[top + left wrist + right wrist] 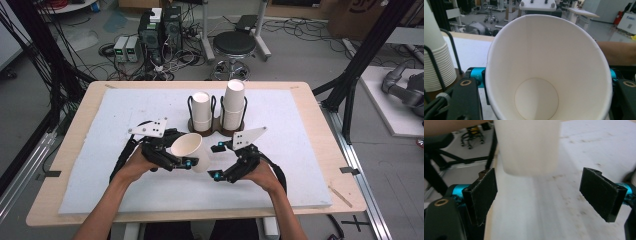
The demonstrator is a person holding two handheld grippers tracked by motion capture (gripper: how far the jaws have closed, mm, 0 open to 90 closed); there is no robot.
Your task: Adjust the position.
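Note:
A white paper cup (192, 147) lies on its side above the white mat, mouth toward the upper left, with my left gripper (184, 159) shut on it. In the left gripper view the cup's inside (536, 62) faces the camera, with a black jaw on each side. Just right of the cup, my right gripper (216, 161) stands open with nothing between its pads. In the right gripper view the cup's blurred base (529, 147) hangs just beyond the open gripper (541, 195); one pad (482, 195) is at the left, the other at the right.
Behind the cup, a black wire holder (216, 125) carries two stacks of white cups (202, 112) (233, 105); one stack (434, 62) is at the left gripper view's left edge. The white mat (300, 165) covers a wooden table (75, 130). A stool and electronics stand beyond.

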